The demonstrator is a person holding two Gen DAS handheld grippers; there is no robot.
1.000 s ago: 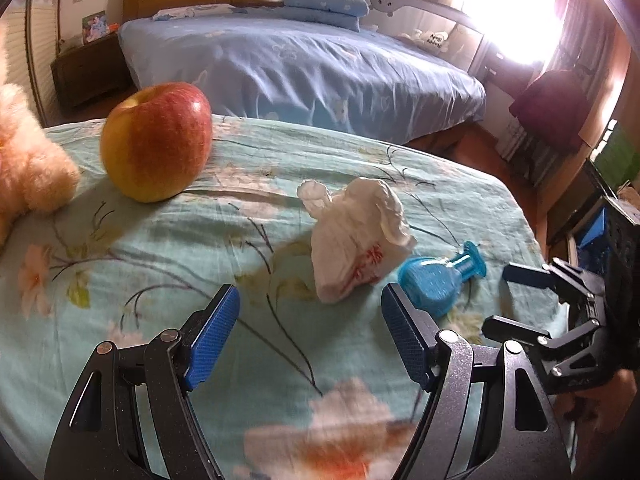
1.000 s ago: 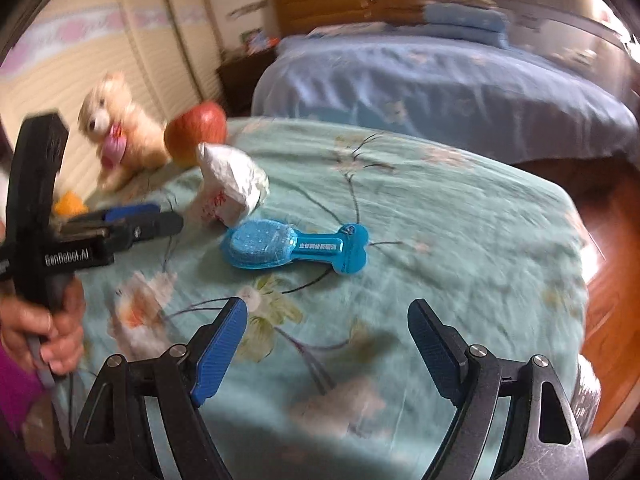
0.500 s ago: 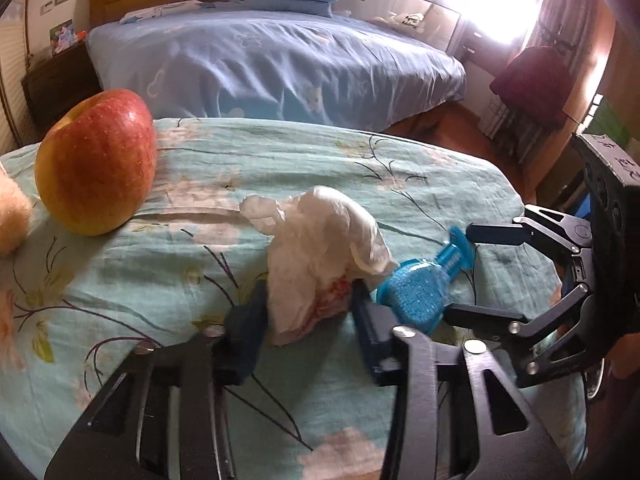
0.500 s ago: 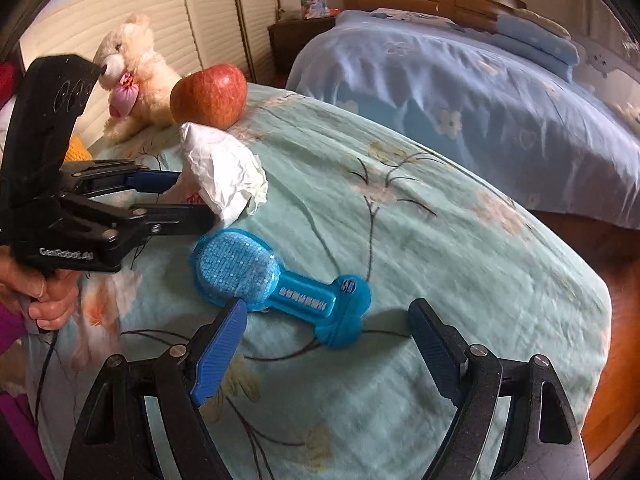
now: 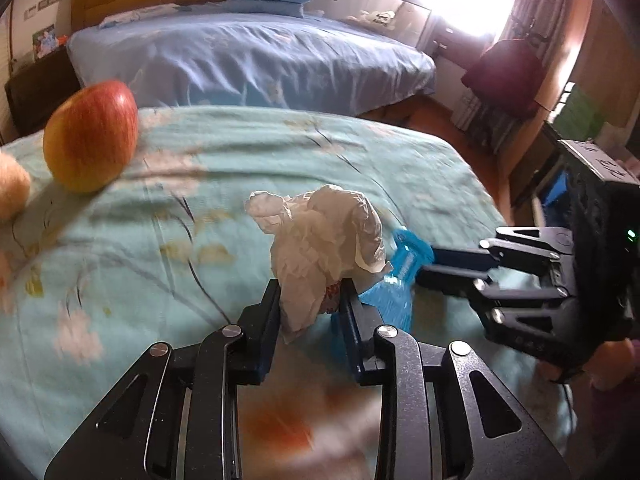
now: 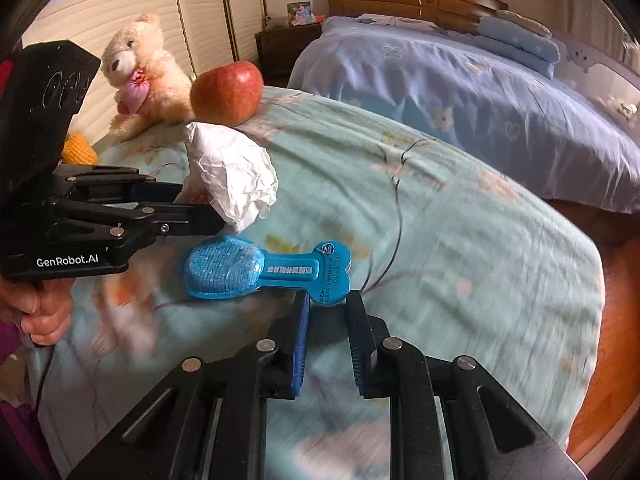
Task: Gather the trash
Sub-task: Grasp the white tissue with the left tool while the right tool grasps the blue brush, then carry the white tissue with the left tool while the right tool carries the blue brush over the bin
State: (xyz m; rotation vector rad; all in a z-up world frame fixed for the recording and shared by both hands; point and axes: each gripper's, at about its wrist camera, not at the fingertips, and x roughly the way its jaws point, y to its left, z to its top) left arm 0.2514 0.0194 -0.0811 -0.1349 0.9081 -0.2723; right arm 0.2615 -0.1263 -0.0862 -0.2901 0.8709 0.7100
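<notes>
The left gripper (image 5: 310,304) has just been closing, and its blue-padded jaws now pinch the lower end of a crumpled white paper wrapper with a red print (image 5: 320,248), which stands up out of the jaws above the table draped in a pale turquoise floral cloth (image 5: 208,216). To the left of this gripper and farther off, a red and yellow apple (image 5: 91,136) rests on the cloth, and a cream plush teddy bear with a pink bow (image 6: 140,72) sits just beyond it near the table's far left edge, with an orange knitted thing (image 6: 78,148) beside it. Between the apple and the wrapper the cloth lies bare, and ahead of both grippers it stays bare up to the rounded far edge, past which stand a bed with a blue flowered cover (image 5: 248,64) and a wooden floor. Just right of the left gripper lies a flat bright blue plastic blister pack shaped like a brush with a bone-shaped end (image 6: 260,270), its rounded end partly hidden behind the wrapper in the left wrist view. The right gripper (image 6: 328,316) has also just been closing; its jaws stand narrow around the bone-shaped end, with the pads at its edges. A hand (image 6: 40,312) grips the left tool's handle. No bin or other container shows.
</notes>
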